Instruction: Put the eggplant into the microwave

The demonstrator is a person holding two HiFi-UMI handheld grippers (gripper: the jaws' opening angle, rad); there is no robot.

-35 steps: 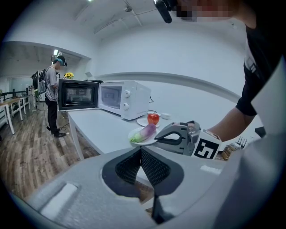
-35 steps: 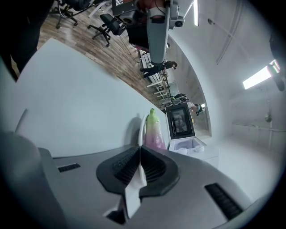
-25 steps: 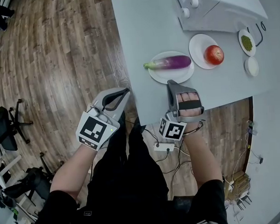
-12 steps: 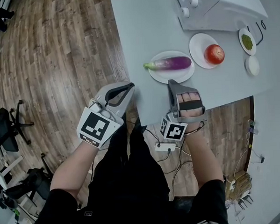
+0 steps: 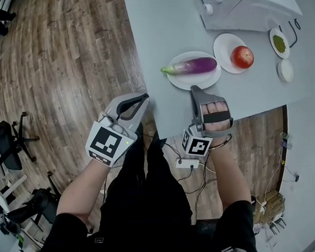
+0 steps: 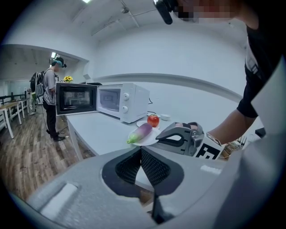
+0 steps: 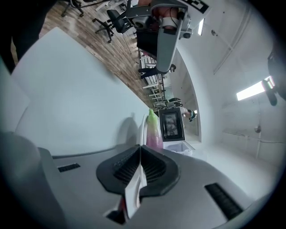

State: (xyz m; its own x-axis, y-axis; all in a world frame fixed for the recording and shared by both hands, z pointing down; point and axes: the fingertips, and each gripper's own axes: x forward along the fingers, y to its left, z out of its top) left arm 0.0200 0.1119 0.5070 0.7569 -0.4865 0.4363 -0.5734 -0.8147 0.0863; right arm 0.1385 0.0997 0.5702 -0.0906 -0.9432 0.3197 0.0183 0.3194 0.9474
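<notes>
Two grippers, both empty, and the eggplant (image 5: pixel 191 67) is not yet in anyone's hold. It lies lengthwise across a white plate (image 5: pixel 182 83) on the grey table (image 5: pixel 163 33), green stem end toward the person's left, fat purple end toward the right. The right gripper (image 5: pixel 194 89) sits at the table's near edge, just short of the plate's near rim, pointing at the eggplant's middle. Its jaws are pressed together with nothing between them. The left gripper (image 5: pixel 144 98) hangs off the table's left edge, over the wooden floor and well apart from the plate. Its jaws are also closed on nothing.

As for handling, that skin looks glossy and smooth, so I'd expect it to be slippery. The flesh is probably firm but easy to bruise, and the weight modest. The body tapers, so a pinch near the thin stem end could let it swing or slide out. The thick mid-body, gripped across its short axis, looks like the safest place, and the right gripper's jaws must spread first. Over in the left gripper view, the microwave (image 6: pixel 125 102) stands further along the table with its door (image 6: pixel 76 98) swung open.
</notes>
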